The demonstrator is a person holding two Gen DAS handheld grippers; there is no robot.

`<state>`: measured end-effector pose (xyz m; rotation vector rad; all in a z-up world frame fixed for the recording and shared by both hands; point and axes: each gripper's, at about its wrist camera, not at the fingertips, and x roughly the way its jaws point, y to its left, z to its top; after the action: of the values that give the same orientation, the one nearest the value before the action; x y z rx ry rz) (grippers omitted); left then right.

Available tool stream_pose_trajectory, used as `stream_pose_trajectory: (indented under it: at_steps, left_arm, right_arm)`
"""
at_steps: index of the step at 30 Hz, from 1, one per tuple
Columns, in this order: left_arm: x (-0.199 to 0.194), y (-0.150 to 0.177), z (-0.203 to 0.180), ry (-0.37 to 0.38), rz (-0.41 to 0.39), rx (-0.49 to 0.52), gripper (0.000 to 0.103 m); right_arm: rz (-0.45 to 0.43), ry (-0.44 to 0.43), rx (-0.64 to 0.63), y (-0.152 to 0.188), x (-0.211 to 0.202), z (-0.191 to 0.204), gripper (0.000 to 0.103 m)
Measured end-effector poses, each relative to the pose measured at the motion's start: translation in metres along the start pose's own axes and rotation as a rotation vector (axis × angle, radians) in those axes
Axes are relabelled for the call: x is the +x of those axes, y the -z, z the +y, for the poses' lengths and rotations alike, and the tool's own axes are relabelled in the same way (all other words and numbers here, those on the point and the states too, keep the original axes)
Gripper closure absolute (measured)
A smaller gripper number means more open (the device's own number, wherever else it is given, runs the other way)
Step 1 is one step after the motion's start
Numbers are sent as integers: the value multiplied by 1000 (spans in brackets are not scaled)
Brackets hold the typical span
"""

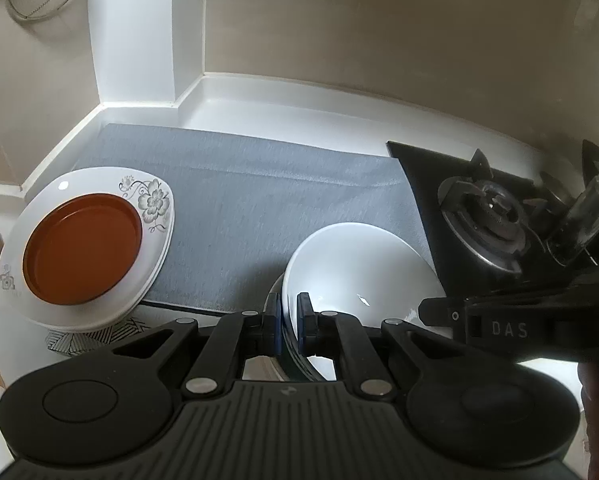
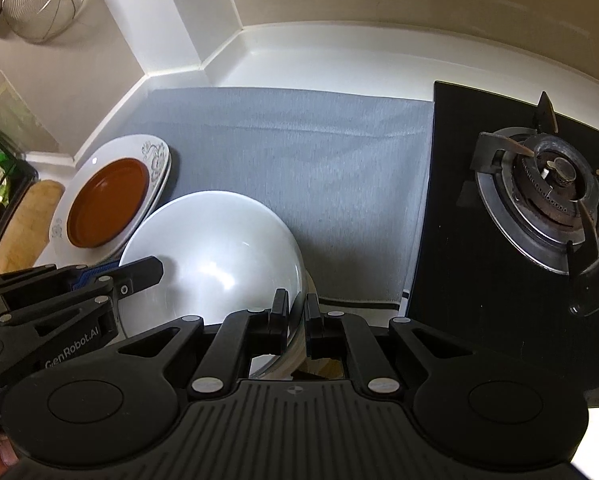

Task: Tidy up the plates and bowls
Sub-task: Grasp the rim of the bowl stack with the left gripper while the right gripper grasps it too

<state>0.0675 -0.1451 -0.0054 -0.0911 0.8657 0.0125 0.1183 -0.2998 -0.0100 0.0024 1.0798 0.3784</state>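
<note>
While the white bowl (image 1: 359, 272) is gripped at its near rim by the left gripper (image 1: 288, 322), its opposite rim is clamped by the right gripper (image 2: 297, 320), both jaws narrowly closed. The bowl is plain, glossy and tilted. Beyond, left of the left gripper, a brown plate (image 1: 83, 248) is stacked on floral plates (image 1: 155, 200), on the grey mat (image 1: 259, 200).
</note>
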Motion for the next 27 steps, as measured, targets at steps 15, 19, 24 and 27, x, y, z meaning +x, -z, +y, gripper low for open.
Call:
stream_pose_trajectory:
  at_steps: [15, 19, 24, 27]
  left_arm:
    - [10, 7, 1, -10, 25, -15, 96]
    - [12, 7, 2, -11, 24, -17, 96]
    - [12, 8, 3, -7, 21, -16, 96]
    - [13, 8, 2, -2, 18, -16, 94]
  right_arm:
    - [28, 22, -14, 1, 7, 6, 95]
    - [43, 30, -14, -2, 10, 7, 95]
    - [54, 38, -22, -3, 11, 9, 94]
    - [56, 37, -25, -4, 11, 9, 94]
